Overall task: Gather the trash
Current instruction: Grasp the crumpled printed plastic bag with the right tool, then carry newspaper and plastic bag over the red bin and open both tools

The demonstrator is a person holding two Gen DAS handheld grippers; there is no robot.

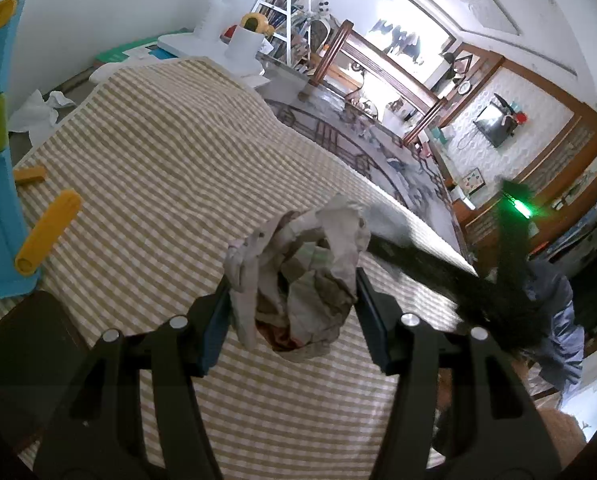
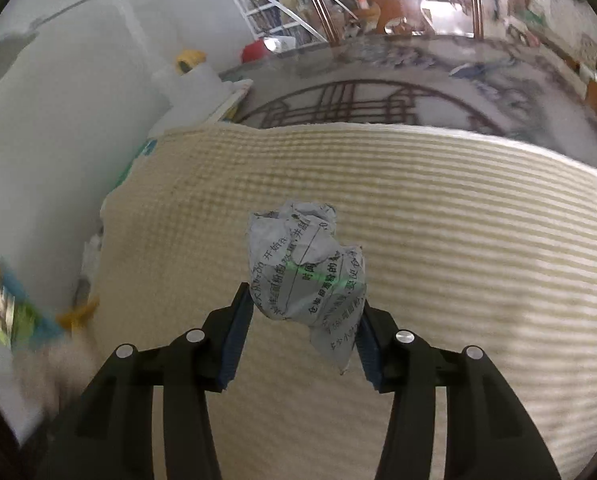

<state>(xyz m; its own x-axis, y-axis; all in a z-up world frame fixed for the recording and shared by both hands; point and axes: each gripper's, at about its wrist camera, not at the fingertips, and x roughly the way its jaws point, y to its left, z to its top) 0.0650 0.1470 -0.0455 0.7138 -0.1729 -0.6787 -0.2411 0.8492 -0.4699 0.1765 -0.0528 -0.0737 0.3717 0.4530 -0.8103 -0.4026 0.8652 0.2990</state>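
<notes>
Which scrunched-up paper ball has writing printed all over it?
The grey paper ball in the right tool. It shows black printed characters; the brownish wad in the left tool shows none.

The left tongs (image 1: 292, 286) tilt downward, pads pressed on a paper wad (image 1: 302, 280). The right tongs (image 2: 306, 300) also tilt down, apparently pinching a printed wad (image 2: 308, 272).

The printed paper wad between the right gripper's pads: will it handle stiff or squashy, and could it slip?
The printed paper wad looks loosely crumpled, so it likely squashes under the pads. It is probably very light, being thin sheet. A loose flap hangs below the right gripper, so part might tear or slide out if pulled quickly.
</notes>
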